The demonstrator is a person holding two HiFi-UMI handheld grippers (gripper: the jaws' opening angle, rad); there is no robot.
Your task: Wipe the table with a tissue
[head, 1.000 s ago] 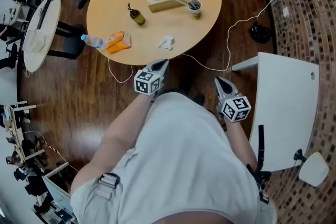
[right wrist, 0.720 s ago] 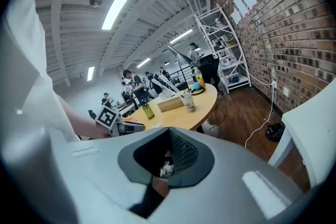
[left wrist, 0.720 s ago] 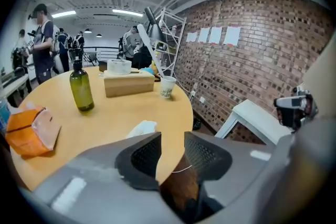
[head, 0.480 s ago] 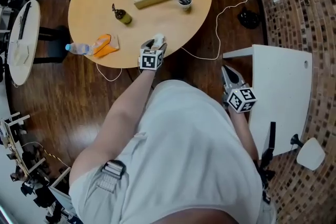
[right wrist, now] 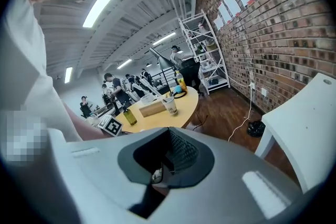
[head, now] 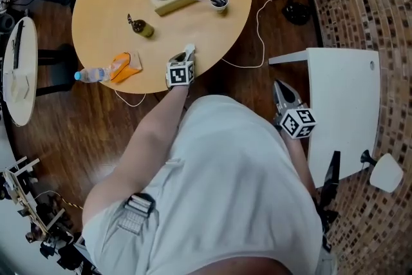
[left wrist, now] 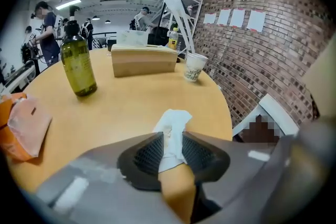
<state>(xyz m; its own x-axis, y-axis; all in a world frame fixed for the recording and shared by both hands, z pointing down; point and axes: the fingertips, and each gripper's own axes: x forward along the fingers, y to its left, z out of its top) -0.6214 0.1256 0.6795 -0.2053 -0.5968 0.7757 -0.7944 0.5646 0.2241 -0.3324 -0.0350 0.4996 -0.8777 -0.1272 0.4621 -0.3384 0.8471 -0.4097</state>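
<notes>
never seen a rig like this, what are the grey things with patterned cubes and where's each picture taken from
No robot: a person holds a gripper in each hand. One picture looks down from the person's head; the other two look along each gripper's jaws. The left gripper has just been closing on a white tissue at the round table's near edge. The right gripper is shut and empty. Also on the table: a green bottle, a tan box, a paper cup, an orange packet.
</notes>
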